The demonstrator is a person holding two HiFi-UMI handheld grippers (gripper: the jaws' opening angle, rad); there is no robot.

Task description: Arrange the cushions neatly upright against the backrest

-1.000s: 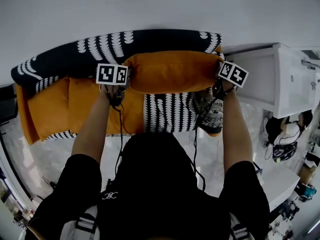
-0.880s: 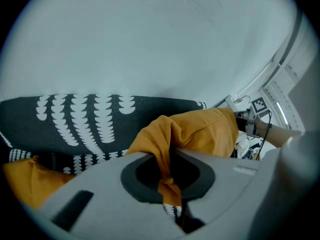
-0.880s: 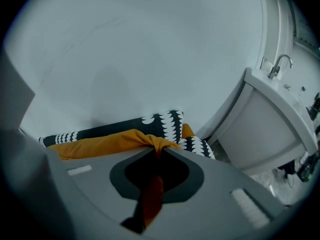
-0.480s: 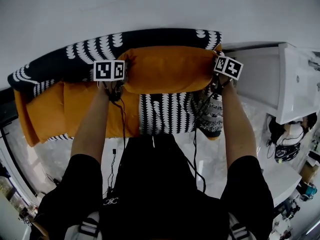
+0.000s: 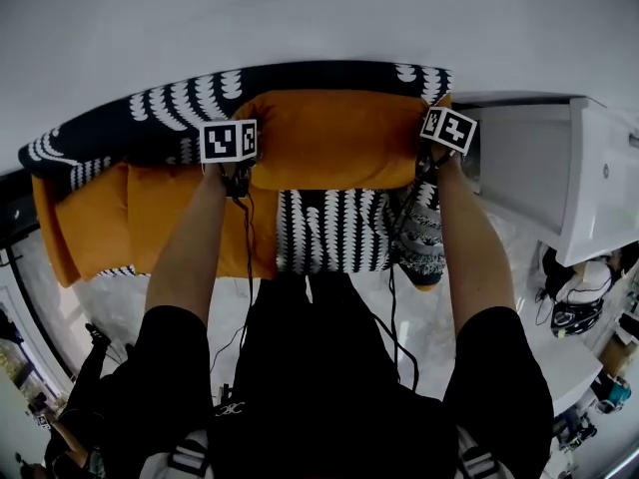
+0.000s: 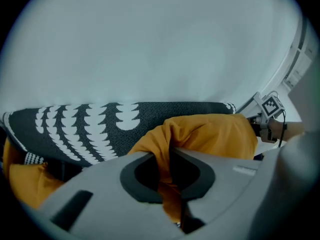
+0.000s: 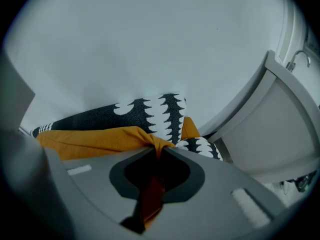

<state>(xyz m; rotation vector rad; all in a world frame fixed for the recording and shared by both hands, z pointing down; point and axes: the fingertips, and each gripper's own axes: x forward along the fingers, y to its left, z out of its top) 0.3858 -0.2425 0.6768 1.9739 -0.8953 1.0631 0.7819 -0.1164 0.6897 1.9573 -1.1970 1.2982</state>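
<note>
Against the patterned backrest, the orange cushion is pinched by its end corners in the left gripper and right gripper, and such thin folds could slip free, letting it slump.

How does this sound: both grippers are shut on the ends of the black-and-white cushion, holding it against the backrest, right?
Wrong cushion: the left gripper and right gripper are shut on the ends of the orange cushion, held against the backrest. Both gripper views show orange fabric between the jaws.
</note>
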